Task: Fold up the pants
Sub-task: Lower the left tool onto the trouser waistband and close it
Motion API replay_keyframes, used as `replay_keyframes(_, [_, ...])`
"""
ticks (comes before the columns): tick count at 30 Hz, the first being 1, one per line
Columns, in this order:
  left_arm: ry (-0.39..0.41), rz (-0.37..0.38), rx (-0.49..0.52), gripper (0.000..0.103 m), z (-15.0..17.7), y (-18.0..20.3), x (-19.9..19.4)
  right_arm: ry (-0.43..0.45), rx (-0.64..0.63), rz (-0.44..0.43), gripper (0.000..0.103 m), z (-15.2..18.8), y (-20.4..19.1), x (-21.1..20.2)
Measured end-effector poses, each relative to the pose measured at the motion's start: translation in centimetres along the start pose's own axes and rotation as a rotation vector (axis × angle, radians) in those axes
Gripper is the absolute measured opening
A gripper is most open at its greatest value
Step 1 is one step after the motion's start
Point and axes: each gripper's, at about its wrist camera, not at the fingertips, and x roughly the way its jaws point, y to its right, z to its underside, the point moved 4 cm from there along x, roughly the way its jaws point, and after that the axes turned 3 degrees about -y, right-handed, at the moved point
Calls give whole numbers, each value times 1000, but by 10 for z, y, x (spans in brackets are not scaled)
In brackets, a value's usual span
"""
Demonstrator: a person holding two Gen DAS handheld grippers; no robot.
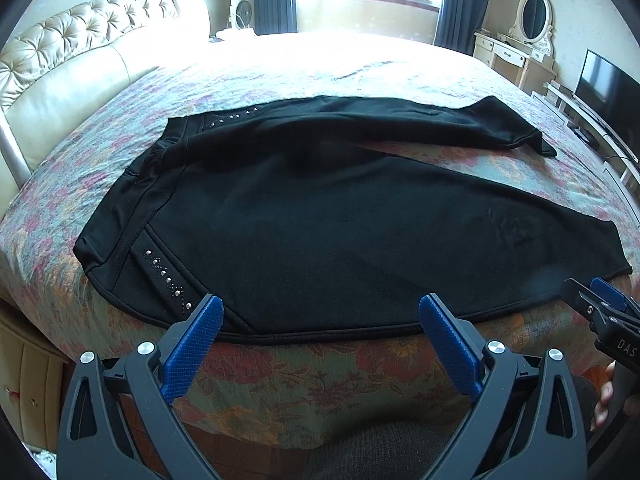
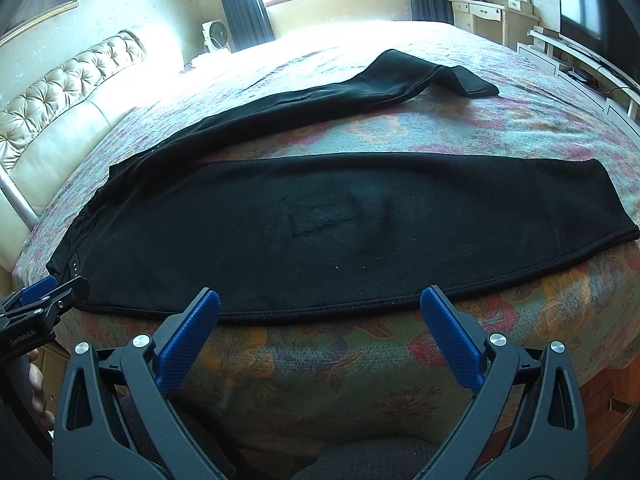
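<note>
Black pants (image 1: 320, 216) lie spread on the floral bedspread, waistband to the left with silver studs (image 1: 166, 278) by the pocket, legs running right in a V. The near leg (image 2: 340, 236) lies along the bed's front edge; the far leg (image 2: 360, 84) angles away, its cuff folded over. My left gripper (image 1: 320, 314) is open just short of the near hem, close to the hip, with nothing between its fingers. My right gripper (image 2: 320, 308) is open too, just short of the near leg's edge. Each gripper shows at the other view's side edge: the right gripper (image 1: 592, 300), the left gripper (image 2: 52, 288).
A tufted cream headboard (image 1: 80, 48) runs along the left. A dressing table with an oval mirror (image 1: 534, 16) and a TV (image 1: 608, 96) on a low stand line the right wall. A small fan (image 1: 240, 14) stands by the window. The bed's far half (image 1: 340, 60) is bare bedspread.
</note>
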Motion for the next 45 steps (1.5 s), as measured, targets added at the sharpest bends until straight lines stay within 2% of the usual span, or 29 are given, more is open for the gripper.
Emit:
replay_keyframes(2, [-91,77,17,98,-1,-4,10,-3,2,-10,101,-2,0,2])
replay_keyframes(3, [-106,98,15,98,-4,-8,11,-4,2,-14,101,-2,-1,3])
replay_keyframes(4, [-74,92,-4,98,-12,-18,6,-5,1,-17,101,-4,-1,4])
replay_keyframes(6, [85,72,-92,98,-37,-50,-19,-9,-1,-28,101,-6,-2,6])
replay_keyframes(7, [169,103,-141,98,-49,-69,-29,-9,-4,-32,101,-8,-4,7])
replay_keyframes(8, [177,164,-159,98,-57,-85,-27,-8,-5,-34,101,-10,-5,9])
replay_keyframes(9, [85,240,-168,98,-64,-98,-11,-9,-7,-41,101,-12,-7,11])
replay_keyframes(10, [-22,278,-186,98,-70,-113,8,-10,-7,-49,101,-15,-8,13])
replay_keyframes(11, [-60,270,-218,98,-77,-132,19,-14,-7,-57,101,-17,-10,16])
replay_keyframes(13, [-15,292,-273,98,-97,-170,28,-25,-10,-73,101,-22,-15,21])
replay_keyframes(15, [-4,312,-325,98,-120,-209,39,-37,-13,-92,101,-27,-19,28])
replay_keyframes(17, [-21,354,-366,98,-141,-243,57,-44,-13,-116,101,-34,-24,33])
replay_keyframes(19, [-39,320,-404,98,-159,-275,82,-50,-21,-136,101,-41,-30,39])
replay_keyframes(23, [-79,323,-491,98,-185,-322,134,-60,-41,-168,101,-51,-39,50])
replay_keyframes(25, [-101,304,-514,98,-194,-335,156,-71,-42,-180,101,-55,-40,57])
replay_keyframes(28, [-121,278,-493,98,-208,-343,182,-99,-20,-204,101,-59,-40,68])
replay_keyframes(31, [-132,327,-461,97,-223,-337,194,-132,16,-231,101,-61,-38,80])
replay_keyframes(34, [-129,414,-423,97,-234,-328,198,-158,49,-260,101,-63,-36,90])
replay_keyframes(35, [-133,436,-420,89,-235,-326,201,-162,54,-262,101,-64,-36,92])
replay_keyframes(36, [-135,444,-413,76,-237,-324,202,-164,55,-265,101,-65,-36,94])
replay_keyframes(37, [-146,418,-400,46,-236,-324,204,-167,53,-267,101,-66,-36,96])
replay_keyframes(38, [-163,395,-391,36,-234,-324,207,-168,47,-270,101,-68,-36,97])
replay_keyframes(42, [-146,416,-377,34,-232,-326,207,-166,-2,-281,101,-84,-39,101])
replay_keyframes(45, [-129,385,-345,34,-231,-324,206,-132,-99,-280,101,-117,-44,106])
